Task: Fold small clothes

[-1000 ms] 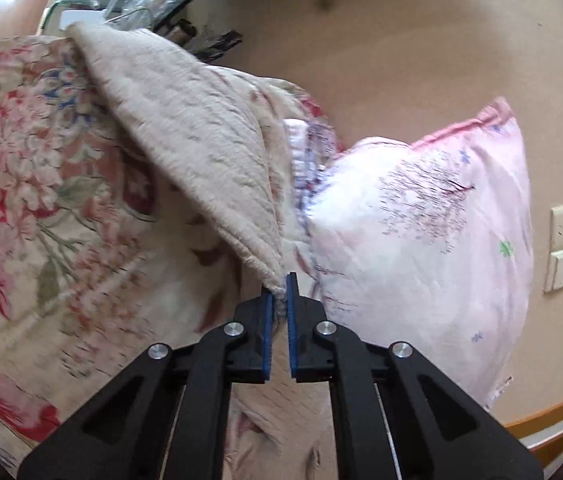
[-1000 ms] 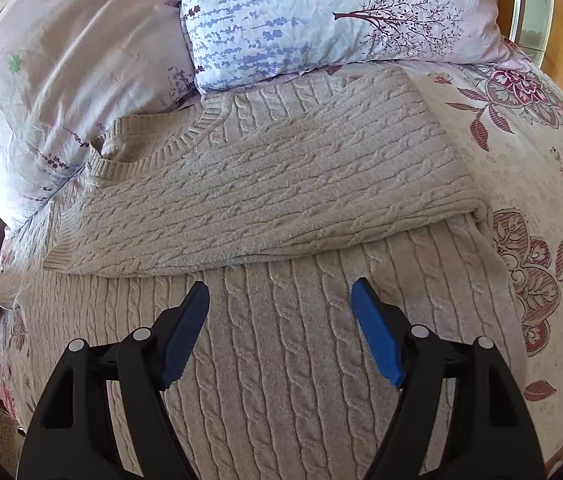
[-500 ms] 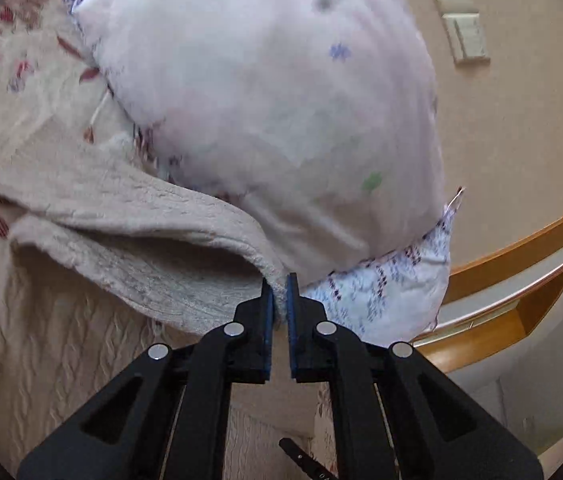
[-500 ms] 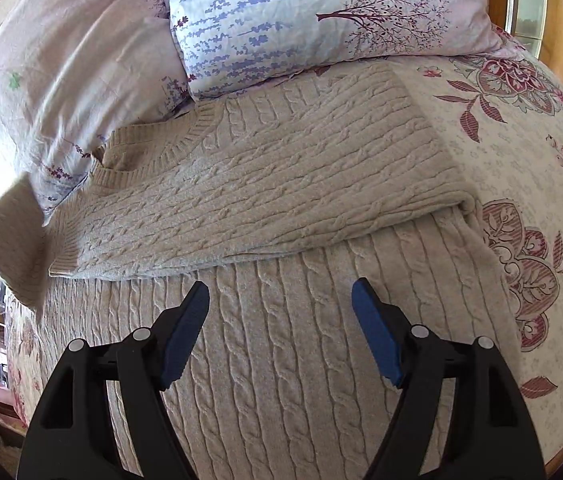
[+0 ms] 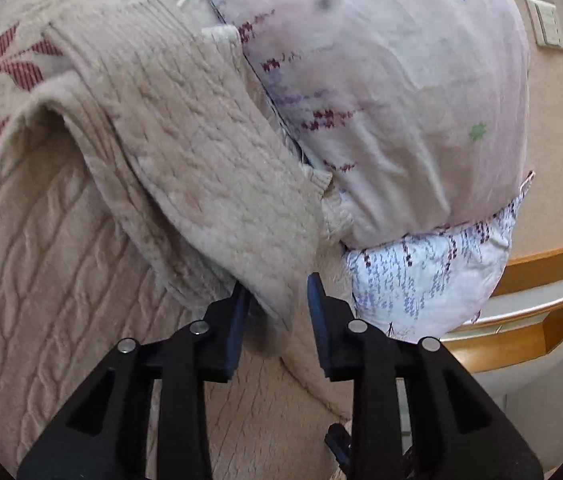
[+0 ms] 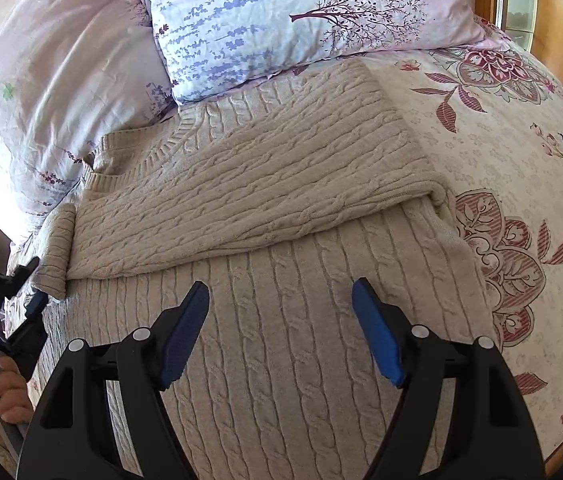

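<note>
A beige cable-knit sweater [image 6: 281,200] lies flat on the bed, one sleeve folded across its chest. In the left wrist view the other sleeve [image 5: 201,168] is laid over the sweater body [image 5: 41,280], its cuff edge between my fingers. My left gripper [image 5: 277,304] is open, the sleeve end loose between its blue pads. It also shows in the right wrist view [image 6: 29,296] at the sweater's left edge, beside the sleeve cuff [image 6: 55,252]. My right gripper [image 6: 281,320] is open and empty, hovering over the sweater's lower body.
Two pillows lie against the sweater's neck side: a pale pink one [image 5: 381,80] and a blue-lavender printed one [image 6: 301,16]. The floral bedspread [image 6: 521,160] extends right. A wooden bed frame [image 5: 541,320] and beige wall with a socket [image 5: 541,12] lie beyond.
My left gripper carried the sleeve over onto the sweater, lowered it, and opened, letting the sleeve go. The right gripper stayed open and nearly still.
</note>
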A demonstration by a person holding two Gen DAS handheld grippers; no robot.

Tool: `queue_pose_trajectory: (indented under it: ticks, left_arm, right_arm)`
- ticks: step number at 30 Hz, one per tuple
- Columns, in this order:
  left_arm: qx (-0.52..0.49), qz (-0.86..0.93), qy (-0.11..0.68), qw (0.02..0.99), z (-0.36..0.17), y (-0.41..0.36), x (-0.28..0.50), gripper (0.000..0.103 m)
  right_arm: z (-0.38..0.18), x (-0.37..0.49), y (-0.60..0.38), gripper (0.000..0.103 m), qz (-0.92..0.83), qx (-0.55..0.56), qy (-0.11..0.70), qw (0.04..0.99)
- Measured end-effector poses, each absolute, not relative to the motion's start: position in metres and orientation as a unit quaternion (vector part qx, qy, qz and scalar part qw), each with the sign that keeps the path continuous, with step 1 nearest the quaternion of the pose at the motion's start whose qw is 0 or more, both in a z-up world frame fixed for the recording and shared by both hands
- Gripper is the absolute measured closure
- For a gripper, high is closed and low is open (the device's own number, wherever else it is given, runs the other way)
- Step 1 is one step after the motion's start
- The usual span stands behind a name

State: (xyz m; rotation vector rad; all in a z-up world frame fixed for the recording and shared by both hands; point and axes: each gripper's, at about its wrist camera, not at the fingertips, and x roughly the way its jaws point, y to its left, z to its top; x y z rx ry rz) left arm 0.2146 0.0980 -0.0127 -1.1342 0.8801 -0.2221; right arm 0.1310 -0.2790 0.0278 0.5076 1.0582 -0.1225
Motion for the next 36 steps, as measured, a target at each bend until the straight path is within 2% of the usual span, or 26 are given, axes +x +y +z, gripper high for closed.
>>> queue_pose_trajectory:
  ticks: [5, 6, 7, 9, 11, 16, 21, 24, 25, 27, 28, 30, 32, 36]
  left_arm:
    - [-0.570, -0.056, 0.372, 0.731, -0.016, 0.138, 0.216, 0.074]
    - [-0.580, -0.049, 0.364, 0.727, -0.017, 0.144, 0.216, 0.076]
    - [-0.589, -0.045, 0.357, 0.724, -0.018, 0.145, 0.218, 0.084]
    - [-0.603, -0.049, 0.349, 0.716, -0.018, 0.145, 0.223, 0.094]
    - [-0.597, -0.058, 0.338, 0.725, -0.008, 0.140, 0.228, 0.094]
    - [-0.467, -0.140, 0.327, 0.809, 0.050, 0.084, 0.249, 0.095]
    - [-0.211, -0.220, 0.355, 0.884, 0.087, -0.026, 0.247, 0.095]
    - [-0.016, -0.263, 0.388, 0.883, 0.063, -0.105, 0.225, 0.091]
    - [0.032, -0.270, 0.400, 0.875, 0.049, -0.118, 0.215, 0.086]
    - [0.113, -0.277, 0.427, 0.854, 0.020, -0.144, 0.199, 0.085]
    - [0.132, -0.274, 0.432, 0.849, 0.009, -0.147, 0.192, 0.080]
    - [0.141, -0.267, 0.421, 0.855, 0.005, -0.143, 0.181, 0.074]
    - [0.107, -0.273, 0.425, 0.856, 0.012, -0.132, 0.179, 0.058]
    - [0.048, -0.240, 0.421, 0.873, 0.036, -0.101, 0.191, 0.056]
  right_arm:
    - [0.026, 0.133, -0.280, 0.028, -0.054, 0.241, 0.498, 0.831]
    - [0.026, 0.132, -0.280, 0.028, -0.053, 0.241, 0.498, 0.832]
    - [0.026, 0.132, -0.281, 0.028, -0.052, 0.241, 0.497, 0.832]
    - [0.026, 0.130, -0.282, 0.028, -0.052, 0.240, 0.496, 0.833]
    - [0.027, 0.127, -0.284, 0.028, -0.052, 0.241, 0.495, 0.833]
    - [0.029, 0.119, -0.296, 0.028, -0.058, 0.253, 0.486, 0.834]
    - [0.033, 0.107, -0.315, 0.028, -0.070, 0.266, 0.470, 0.838]
    - [0.034, 0.099, -0.330, 0.028, -0.081, 0.277, 0.462, 0.838]
    - [0.033, 0.096, -0.334, 0.028, -0.086, 0.281, 0.461, 0.837]
    - [0.032, 0.091, -0.342, 0.028, -0.094, 0.291, 0.457, 0.835]
    - [0.032, 0.089, -0.346, 0.028, -0.097, 0.299, 0.454, 0.834]
    - [0.033, 0.087, -0.353, 0.032, -0.100, 0.305, 0.450, 0.834]
    - [0.037, 0.089, -0.357, 0.039, -0.090, 0.313, 0.441, 0.836]
    - [0.040, 0.105, -0.359, 0.046, -0.043, 0.349, 0.428, 0.833]
